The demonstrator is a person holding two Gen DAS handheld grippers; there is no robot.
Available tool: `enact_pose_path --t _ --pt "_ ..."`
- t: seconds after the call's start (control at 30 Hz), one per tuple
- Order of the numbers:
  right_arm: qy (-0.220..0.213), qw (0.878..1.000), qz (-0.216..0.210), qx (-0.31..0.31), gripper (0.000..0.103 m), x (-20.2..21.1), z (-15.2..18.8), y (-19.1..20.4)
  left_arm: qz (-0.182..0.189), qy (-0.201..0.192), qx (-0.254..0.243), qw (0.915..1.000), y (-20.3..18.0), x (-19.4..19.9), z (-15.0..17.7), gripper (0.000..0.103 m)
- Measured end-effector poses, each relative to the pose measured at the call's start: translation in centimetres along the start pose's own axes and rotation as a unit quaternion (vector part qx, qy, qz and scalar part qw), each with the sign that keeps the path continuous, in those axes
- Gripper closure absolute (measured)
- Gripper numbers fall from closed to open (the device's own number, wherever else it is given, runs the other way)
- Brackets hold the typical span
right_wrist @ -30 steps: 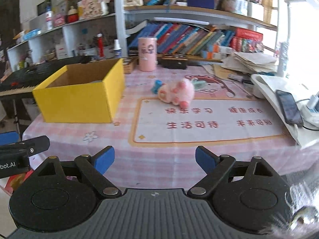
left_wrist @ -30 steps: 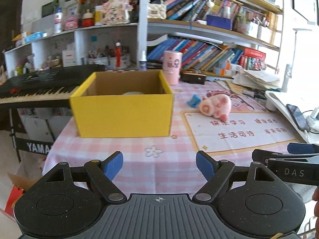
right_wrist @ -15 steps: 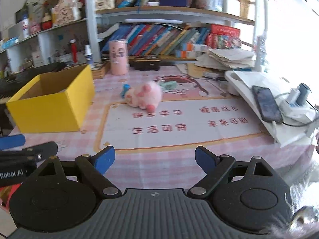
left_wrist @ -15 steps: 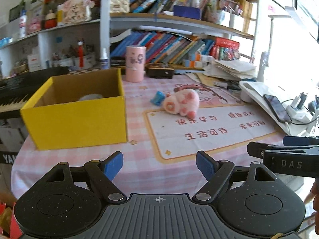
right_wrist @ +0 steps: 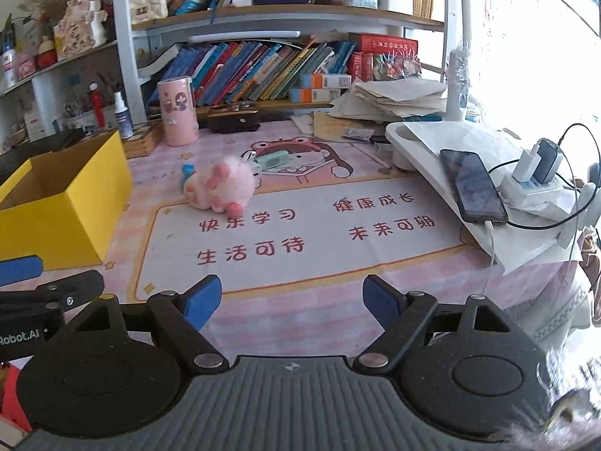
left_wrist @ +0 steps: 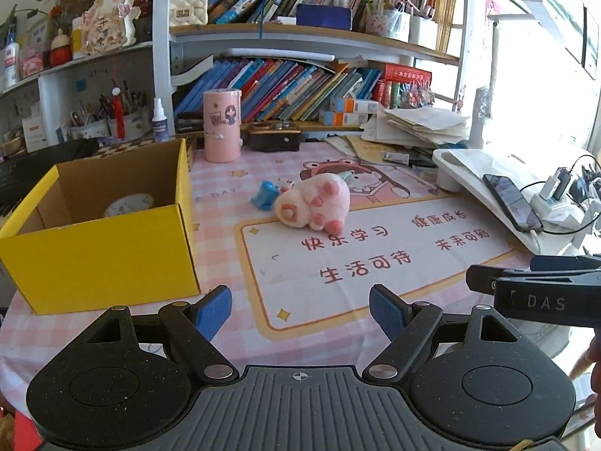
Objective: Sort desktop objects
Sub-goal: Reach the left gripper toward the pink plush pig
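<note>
A: Note the left hand-held gripper point(left_wrist: 299, 308): jaws wide apart, nothing between them, low over the near edge of the surface point(left_wrist: 240, 338).

B: And the right hand-held gripper point(right_wrist: 292, 298)?

A: Empty too, jaws closing slightly, with only tablecloth between them.

B: Where is the thing to sort?

A: My guess is the pink plush toy point(left_wrist: 313, 205), lying on the far edge of the printed mat point(left_wrist: 375, 263). A small blue item point(left_wrist: 265, 194) touches or nearly touches its left side; a pale green one point(right_wrist: 271, 159) sits just behind it.

B: Which way from the grippers?

A: Ahead of both and well apart. From the left one it lies almost straight on; from the right one, ahead and off to the left. Its long axis runs roughly crosswise to the left gripper's line.

B: So which is nearer?

A: The left, I judge, and it also sits beside the yellow box point(left_wrist: 109, 251), open-topped, with a round item point(left_wrist: 127, 205) already inside.
</note>
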State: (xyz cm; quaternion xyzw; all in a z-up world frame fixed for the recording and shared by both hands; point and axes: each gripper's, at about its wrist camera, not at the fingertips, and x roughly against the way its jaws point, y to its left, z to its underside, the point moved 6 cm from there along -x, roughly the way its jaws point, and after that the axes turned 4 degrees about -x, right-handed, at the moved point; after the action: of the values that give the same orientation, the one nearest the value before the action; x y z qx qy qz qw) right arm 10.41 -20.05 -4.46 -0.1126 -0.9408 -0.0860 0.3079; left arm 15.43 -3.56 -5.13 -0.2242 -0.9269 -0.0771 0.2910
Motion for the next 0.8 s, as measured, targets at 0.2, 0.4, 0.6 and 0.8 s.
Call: enact_pose_path --t 0.2,0.4,0.6,0.8 --pt "-0.009 1.0 -0.009 0.004 0.022 -1.5 -1.3 -0.4 0.002 0.009 -0.011 0.9999 -1.3 -2.2 -0.9 0.02" --pt "0.004 1.0 -0.013 0.008 0.022 -4.0 -2.6 -1.9 -0.001 0.021 -0.011 0.9997 -2.6 -5.1 -2.0 0.02" --pt "0.022 0.999 -0.022 0.006 0.026 -7.4 -4.5 -3.9 -0.025 0.04 0.027 0.9985 -2.6 -8.3 -3.1 0.02" --pt "0.02 0.998 -0.044 0.027 0.026 -10.4 -7.4 -5.4 -0.059 0.04 0.051 0.9961 -3.5 -11.2 -5.3 0.02"
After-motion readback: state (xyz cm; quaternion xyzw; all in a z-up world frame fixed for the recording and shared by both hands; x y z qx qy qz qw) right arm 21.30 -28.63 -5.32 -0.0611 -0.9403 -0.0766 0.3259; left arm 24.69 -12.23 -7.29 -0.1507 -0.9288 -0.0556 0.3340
